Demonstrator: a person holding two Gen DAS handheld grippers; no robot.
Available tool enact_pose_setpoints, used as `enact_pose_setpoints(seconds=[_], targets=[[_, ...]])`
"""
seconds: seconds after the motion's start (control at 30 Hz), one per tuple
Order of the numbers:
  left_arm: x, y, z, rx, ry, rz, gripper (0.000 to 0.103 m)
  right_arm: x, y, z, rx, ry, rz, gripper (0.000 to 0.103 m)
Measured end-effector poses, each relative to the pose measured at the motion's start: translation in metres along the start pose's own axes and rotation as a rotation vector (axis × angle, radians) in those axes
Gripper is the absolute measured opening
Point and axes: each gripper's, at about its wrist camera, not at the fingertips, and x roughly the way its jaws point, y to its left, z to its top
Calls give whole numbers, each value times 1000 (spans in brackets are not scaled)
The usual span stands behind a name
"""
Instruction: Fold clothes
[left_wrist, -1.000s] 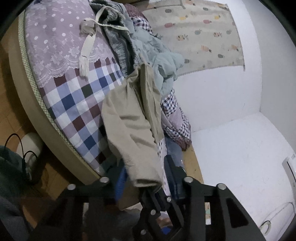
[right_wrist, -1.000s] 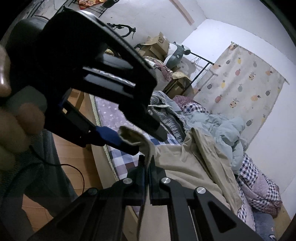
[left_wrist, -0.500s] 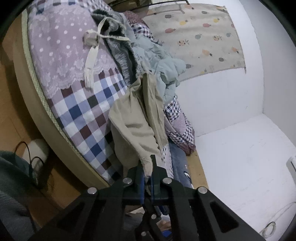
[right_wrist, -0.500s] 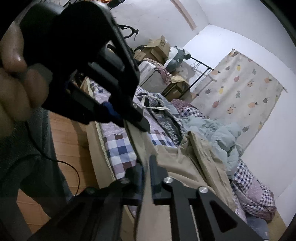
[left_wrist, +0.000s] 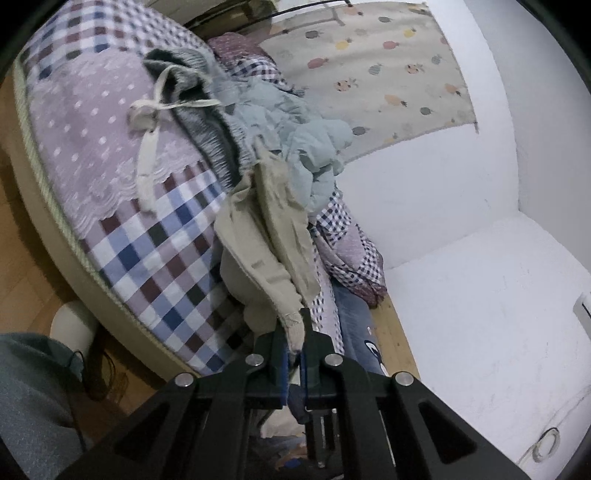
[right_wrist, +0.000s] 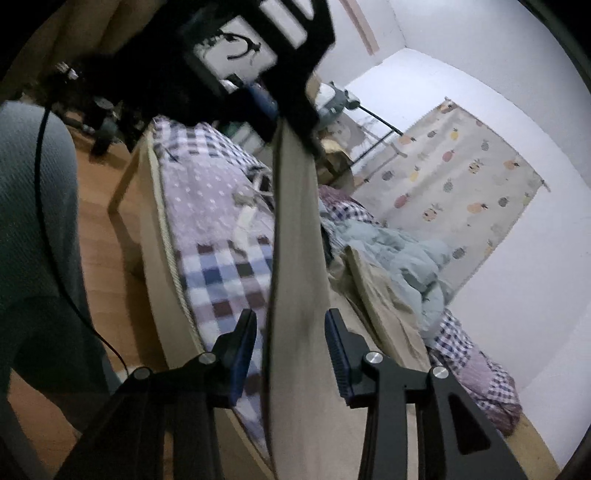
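Note:
A beige garment (left_wrist: 266, 229) lies partly on the bed and rises toward me in the left wrist view. My left gripper (left_wrist: 293, 341) is shut on its cuffed edge. In the right wrist view the same beige garment (right_wrist: 295, 258) hangs as a long strip from the left gripper (right_wrist: 275, 110) at the top. The strip drops between the blue-padded fingers (right_wrist: 242, 350) of my right gripper (right_wrist: 291, 332), which stands open with its jaws well apart on either side of the cloth.
The bed (left_wrist: 147, 258) has a checked sheet and a lilac dotted cover. A light blue jacket (left_wrist: 306, 147), a grey knit (left_wrist: 207, 110) and other clothes are heaped along its far side. A fruit-print curtain (left_wrist: 369, 74) hangs on the white wall. Wooden floor (left_wrist: 22, 288) and a grey sleeve (right_wrist: 29, 221) are at the left.
My left gripper closed on the beige garment's edge and lifted it up. My right gripper, shut on the cloth before, has opened and let go.

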Motion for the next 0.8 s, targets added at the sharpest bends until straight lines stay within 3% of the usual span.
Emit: enact_pose_setpoints(seconds=[0.4, 0.8], targets=[[4, -30, 20, 10, -16, -21, 2, 5, -51, -61, 53, 197, -149, 41], [12, -65, 33, 62, -24, -29, 2, 10, -77, -138, 67, 409, -225, 41]])
